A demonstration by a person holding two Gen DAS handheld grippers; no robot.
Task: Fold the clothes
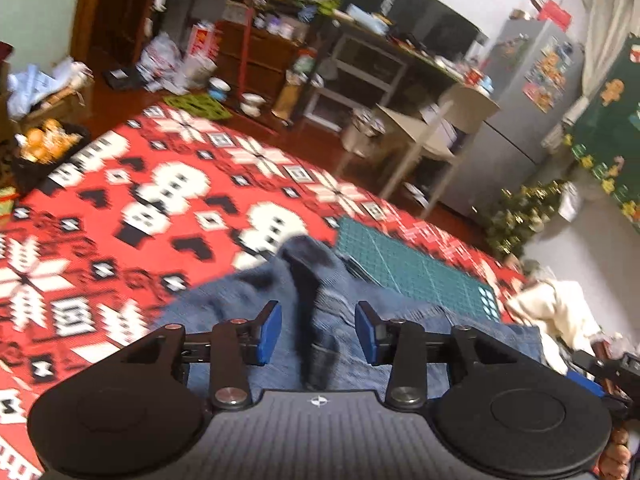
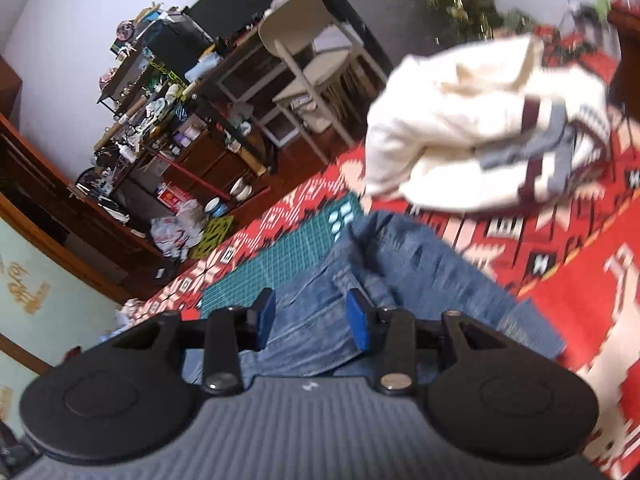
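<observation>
- My left gripper point(image 1: 318, 330) stands partly apart, its blue pads point(image 1: 270, 334) clear of cloth; a raised ridge of the jeans point(image 1: 248, 292) runs up between them but neither pad presses on it, so I hold nothing there.
- My right gripper point(image 2: 310, 322) is likewise half parted and empty, with the jeans' point(image 2: 420, 276) seamed panel lying flat beneath and between its fingers.
- The relation that matters: the jeans lie directly under and ahead of both tools, their long axis running away from me toward the far edge of the cover. From the right view the cloth stretches on to the right, so I judge the right hand better placed for the far end and the left for the bunched ridge.
- The denim is mid-blue, stiff-looking, creased into soft ridges, with a darker fold at the middle.
- It rests on a red, white and black patterned cover point(image 1: 120, 200), flat and woven-looking.
- Just beyond lies a green gridded cutting mat point(image 1: 416, 268), partly under the denim.
- Further right sits a cream sweater point(image 2: 460, 132), heaped and unfolded, with dark and grey bands.
</observation>
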